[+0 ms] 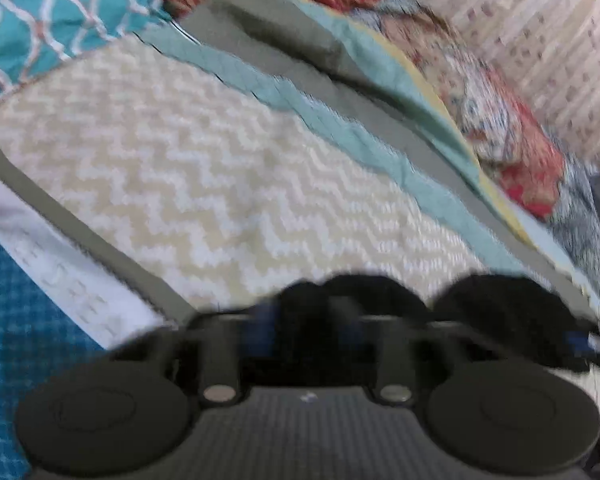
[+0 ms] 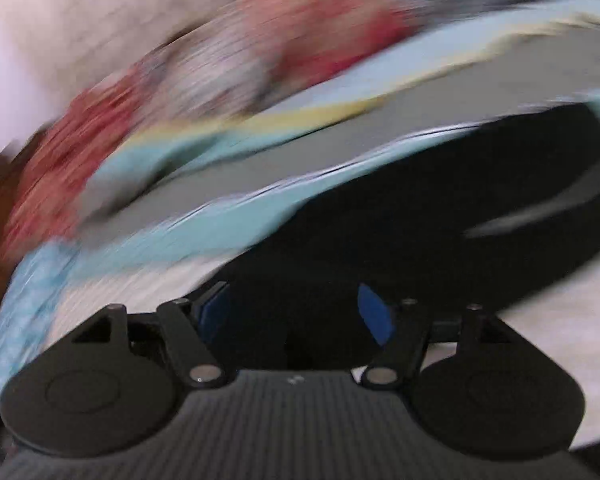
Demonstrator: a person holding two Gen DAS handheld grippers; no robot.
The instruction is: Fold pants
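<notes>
Looking forward from the left gripper (image 1: 308, 320), meets a cream-and-white zigzag woven blanket (image 1: 220, 168) spread across the middle of the surface. Beyond it, further off, runs a folded grey and pale-teal quilted cover (image 1: 340, 120), banded in long strips from far left to near right. Past that, at the far right, lies a crumpled red, white and blue floral quilt (image 1: 512, 148). At the far left sits a teal pillow with a white lattice print (image 1: 52, 12). Behind everything hangs a pale wall or curtain with small reddish motifs (image 1: 540, 20); cannot tell which through the blur. Near left, shows a strip of white sheet (image 1: 60, 272) beside a blue checked cloth (image 1: 20, 320).

Lying on the zigzag blanket, close against both tools: soft black pants (image 2: 440, 208), matte, bunched into rounded lumps. From the left wrist, appear as dark humps (image 1: 500, 308) at and just right of the fingertips. From the right wrist, spread as a broad dark mass, far edge touching the teal strip of the cover, one pale crease across the right part.

Left gripper clenched, pinching a bunched fold of the pants. Right gripper (image 2: 296, 312) released, blue pads (image 2: 374, 316) standing well apart above the black cloth, pressing nothing.
</notes>
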